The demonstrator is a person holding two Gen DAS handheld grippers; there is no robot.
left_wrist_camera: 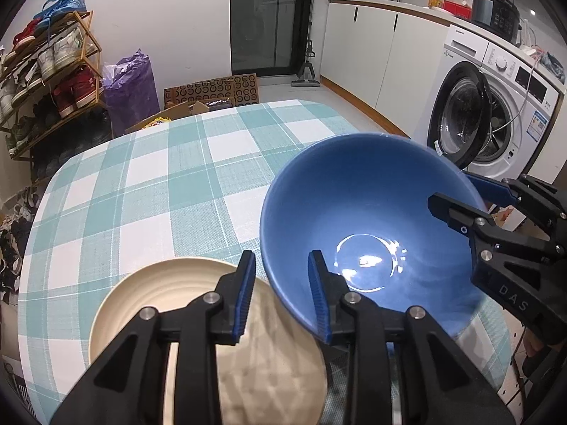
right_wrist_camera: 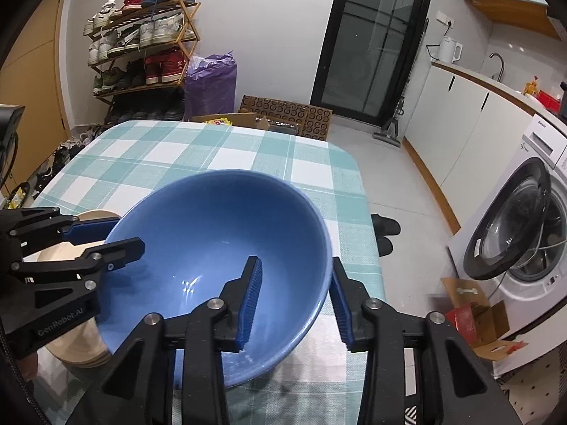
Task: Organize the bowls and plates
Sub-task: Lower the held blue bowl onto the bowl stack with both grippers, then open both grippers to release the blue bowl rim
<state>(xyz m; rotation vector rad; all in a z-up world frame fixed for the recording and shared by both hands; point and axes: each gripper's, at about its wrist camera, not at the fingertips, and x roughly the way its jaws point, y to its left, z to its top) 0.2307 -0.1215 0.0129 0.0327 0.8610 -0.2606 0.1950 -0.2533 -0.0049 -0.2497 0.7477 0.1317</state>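
Observation:
A large blue bowl (left_wrist_camera: 354, 212) (right_wrist_camera: 212, 219) sits on the checked tablecloth (left_wrist_camera: 141, 177), its left side overhanging a stack of cream plates (left_wrist_camera: 159, 290) (right_wrist_camera: 78, 347). My left gripper (left_wrist_camera: 281, 297) (right_wrist_camera: 102, 237) straddles the bowl's left rim, one finger inside and one outside over the plates, with a gap showing at the pads. Over the right rim, my right gripper (right_wrist_camera: 296, 301) (left_wrist_camera: 457, 194) stands the same way, jaws apart and not pressing the wall. Both are open.
The table's right edge (right_wrist_camera: 368, 212) is close to the bowl. A washing machine (right_wrist_camera: 524, 230) with its door open stands to the right, with a cardboard box (right_wrist_camera: 475, 315) beside it. Black slippers (right_wrist_camera: 386, 233) lie on the floor. A shoe rack (left_wrist_camera: 53, 71) and a purple bag (left_wrist_camera: 131, 85) are beyond the table.

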